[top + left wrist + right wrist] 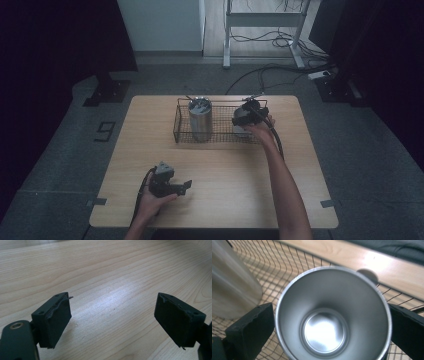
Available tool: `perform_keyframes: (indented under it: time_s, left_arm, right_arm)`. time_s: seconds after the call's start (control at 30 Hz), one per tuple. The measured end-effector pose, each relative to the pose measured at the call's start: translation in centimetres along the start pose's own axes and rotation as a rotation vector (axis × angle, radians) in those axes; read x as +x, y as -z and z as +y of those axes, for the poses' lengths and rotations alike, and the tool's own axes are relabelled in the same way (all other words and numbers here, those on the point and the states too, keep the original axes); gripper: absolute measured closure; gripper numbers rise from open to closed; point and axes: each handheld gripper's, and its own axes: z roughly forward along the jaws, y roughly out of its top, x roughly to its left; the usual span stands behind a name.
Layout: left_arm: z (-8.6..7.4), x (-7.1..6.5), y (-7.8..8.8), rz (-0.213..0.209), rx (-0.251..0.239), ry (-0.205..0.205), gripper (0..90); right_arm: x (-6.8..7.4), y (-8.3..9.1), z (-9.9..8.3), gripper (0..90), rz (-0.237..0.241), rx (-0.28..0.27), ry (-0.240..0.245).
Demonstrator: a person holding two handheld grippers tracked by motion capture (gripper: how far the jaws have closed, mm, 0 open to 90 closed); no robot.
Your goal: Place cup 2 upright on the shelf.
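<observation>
Item: open steel cup (333, 315), upright in black wire basket (184, 131) at bench (220, 165) twelve o'clock. We see right hand-held gripper (332, 325) bracketing it; left hand-held gripper (112, 322) gapes empty, seven o'clock.

Wire basket (182, 131) holds tumbler (200, 119) (upright); right gripper (248, 114) there.

Overhead table (215, 165) view (gripper close-ups)

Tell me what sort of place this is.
Probably a lab or recording workspace, not a home: a lone wooden table on grey carpet, dark curtains at the sides, and cables trailing under a desk frame behind.
</observation>
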Motion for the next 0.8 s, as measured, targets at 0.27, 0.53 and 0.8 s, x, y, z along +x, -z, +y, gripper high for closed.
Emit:
perform_keyframes:
  time_s: [0.27, 0.53, 0.8]
  left_arm:
    - [0.0, 0.3, 0.4, 0.003, -0.010, 0.009, 14.1]
    - [0.0, 0.3, 0.5, 0.006, -0.009, 0.004, 14.1]
    - [0.0, 0.5, 0.9, 0.010, -0.018, 0.012, 14.1]
  right_arm:
    - [-0.1, 2.4, 0.2, 0.0, 0.006, -0.121, -0.033]
    - [-0.7, 4.4, -1.2, 0.7, 0.024, -0.174, -0.043]
    - [-0.6, 6.9, -3.4, 3.9, 0.063, -0.218, -0.038]
